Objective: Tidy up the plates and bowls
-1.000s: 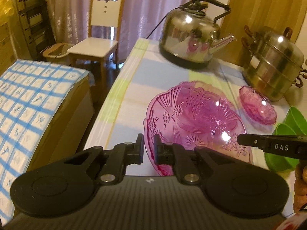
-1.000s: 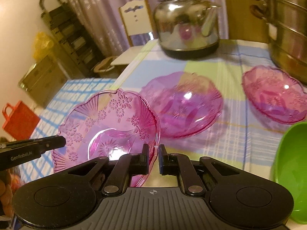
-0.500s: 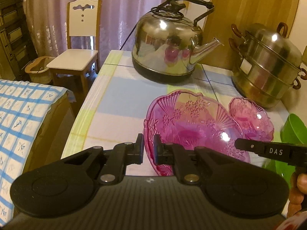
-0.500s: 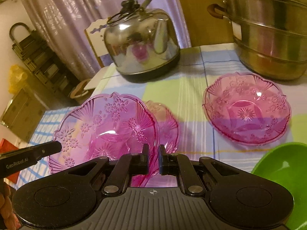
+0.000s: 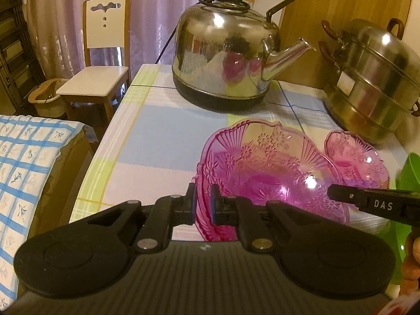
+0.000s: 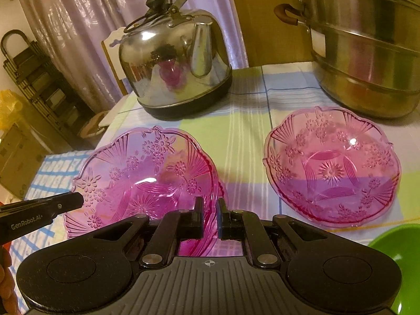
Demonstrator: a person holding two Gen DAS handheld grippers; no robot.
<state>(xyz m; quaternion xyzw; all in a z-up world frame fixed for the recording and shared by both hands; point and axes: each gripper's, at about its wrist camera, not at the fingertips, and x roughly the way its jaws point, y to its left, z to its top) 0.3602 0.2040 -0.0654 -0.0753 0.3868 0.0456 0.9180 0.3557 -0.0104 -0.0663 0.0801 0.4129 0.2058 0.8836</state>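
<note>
A pink patterned glass bowl hangs between both grippers. My left gripper is shut on its left rim. My right gripper is shut on the opposite rim; one of its fingers shows at the right of the left wrist view. The held bowl sits over a second pink bowl, of which only a rim sliver shows. A third pink bowl rests on the checked tablecloth to the right.
A steel kettle stands at the back of the table, a stacked steel steamer pot at the back right. A green bowl lies near right. A chair and a blue-checked bed stand left.
Both grippers carried the pink bowl sideways across the table. It now covers the second pink bowl almost wholly; the kettle looms closer. Both grips stayed shut.
</note>
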